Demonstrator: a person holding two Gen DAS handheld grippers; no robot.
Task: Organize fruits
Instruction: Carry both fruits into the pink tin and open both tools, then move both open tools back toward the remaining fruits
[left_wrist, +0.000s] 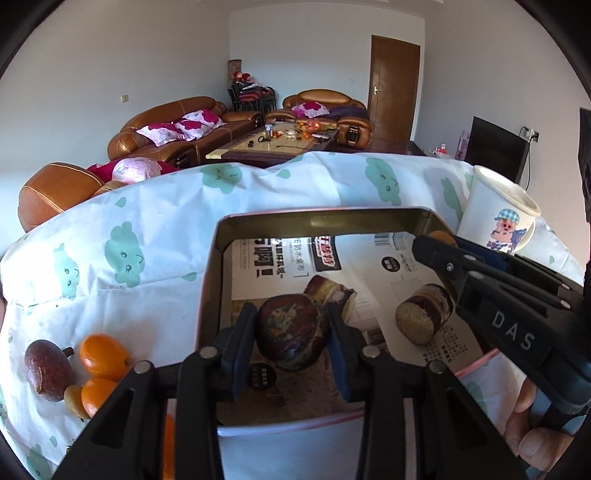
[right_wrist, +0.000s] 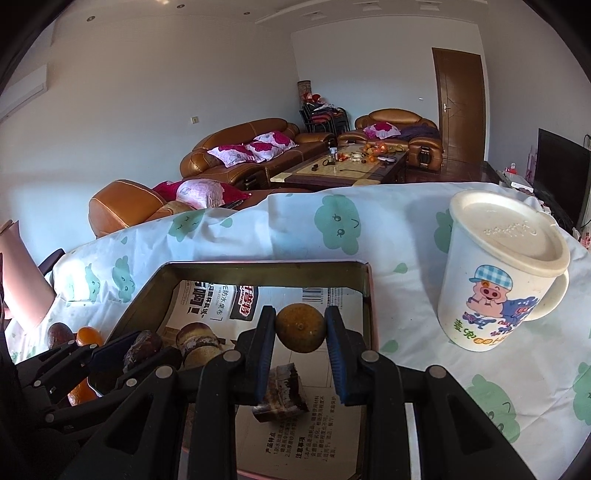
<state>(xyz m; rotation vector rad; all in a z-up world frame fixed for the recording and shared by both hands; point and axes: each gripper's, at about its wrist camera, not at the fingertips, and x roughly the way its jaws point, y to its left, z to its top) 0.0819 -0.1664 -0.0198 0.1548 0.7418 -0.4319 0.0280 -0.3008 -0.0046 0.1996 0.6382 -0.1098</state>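
The left tool (left_wrist: 291, 334) is closed on a dark purple-brown fruit (left_wrist: 291, 332), its pads touching both sides, and holds it over the open metal tin (left_wrist: 218, 236); the right tool (right_wrist: 300, 330) grips a small brownish-yellow fruit (right_wrist: 300, 328) the same way, over the far right part of the same tin; whether either fruit touches the tin's floor cannot be told. The tin sits near the middle of the surface, on a white cloth with green clouds (left_wrist: 129, 236), and a printed sheet (left_wrist: 373, 266) lines its bottom. Beyond the tin's left wall, toward the near left edge of the surface, lie a dark purple fruit (left_wrist: 48, 369), two orange fruits (left_wrist: 104, 355) and a small brownish one (left_wrist: 75, 400), touching in a cluster. A white lidded mug with a cartoon pig (right_wrist: 498, 273) stands upright to the right of the tin, near the far right corner.
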